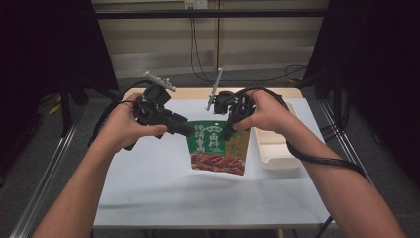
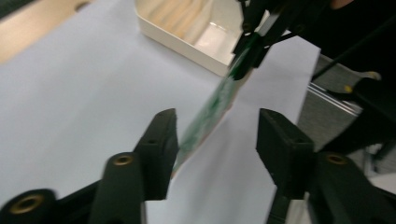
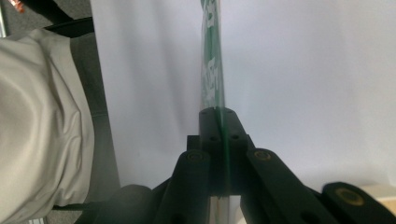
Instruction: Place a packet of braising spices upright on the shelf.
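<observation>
A green food pouch (image 1: 218,147) with red food printed at its bottom hangs upright over the white table cover (image 1: 163,183). My right gripper (image 1: 229,133) is shut on its upper right edge. In the right gripper view the jaws (image 3: 218,114) pinch the pouch (image 3: 212,60), seen edge-on. My left gripper (image 1: 185,130) is at the pouch's upper left corner. In the left gripper view it (image 2: 219,135) stands open, with the pouch's edge (image 2: 210,107) between the jaws, close to the left one. The right gripper (image 2: 254,42) shows beyond.
A shallow white tray (image 1: 277,148) sits at the table's right side, just right of the pouch, and appears as a tray (image 2: 187,28) in the left gripper view. Black curtains flank the table. Cables trail from both grippers.
</observation>
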`<action>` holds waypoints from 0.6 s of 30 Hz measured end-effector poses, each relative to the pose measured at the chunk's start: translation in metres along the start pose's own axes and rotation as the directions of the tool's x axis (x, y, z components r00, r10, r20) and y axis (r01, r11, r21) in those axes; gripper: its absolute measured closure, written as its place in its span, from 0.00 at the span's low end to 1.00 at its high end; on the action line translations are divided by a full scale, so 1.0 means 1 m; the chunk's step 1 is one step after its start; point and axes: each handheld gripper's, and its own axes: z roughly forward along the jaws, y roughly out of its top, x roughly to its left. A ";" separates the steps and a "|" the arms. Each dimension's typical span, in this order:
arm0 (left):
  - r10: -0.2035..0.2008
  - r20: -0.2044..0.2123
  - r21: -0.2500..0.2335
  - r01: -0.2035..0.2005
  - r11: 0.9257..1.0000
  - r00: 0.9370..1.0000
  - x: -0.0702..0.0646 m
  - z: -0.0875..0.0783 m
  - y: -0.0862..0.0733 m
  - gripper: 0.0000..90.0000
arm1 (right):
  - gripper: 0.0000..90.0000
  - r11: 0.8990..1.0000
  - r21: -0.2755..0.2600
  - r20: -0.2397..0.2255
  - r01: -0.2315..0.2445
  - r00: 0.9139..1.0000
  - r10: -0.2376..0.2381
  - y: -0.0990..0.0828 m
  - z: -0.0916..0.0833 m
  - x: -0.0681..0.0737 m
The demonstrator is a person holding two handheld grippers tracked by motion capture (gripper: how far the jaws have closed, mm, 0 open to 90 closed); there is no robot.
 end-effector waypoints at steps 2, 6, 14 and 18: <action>-0.014 -0.026 -0.014 0.013 1.000 1.000 0.002 0.002 -0.007 0.46 | 1.00 1.000 0.014 0.015 -0.020 1.000 0.020 -0.002 -0.004 -0.001; -0.041 -0.039 -0.018 0.040 0.999 0.998 0.008 0.010 -0.019 0.35 | 1.00 0.999 0.021 0.016 -0.034 0.999 0.034 -0.006 -0.008 -0.003; -0.086 -0.076 -0.007 0.086 0.996 0.993 0.018 0.029 -0.043 0.20 | 1.00 0.999 0.027 0.021 -0.045 0.999 0.044 -0.012 -0.015 -0.009; -0.089 -0.108 -0.020 0.087 0.996 0.990 0.022 0.041 -0.058 0.15 | 1.00 0.998 0.031 0.019 -0.053 0.998 0.052 -0.015 -0.016 -0.010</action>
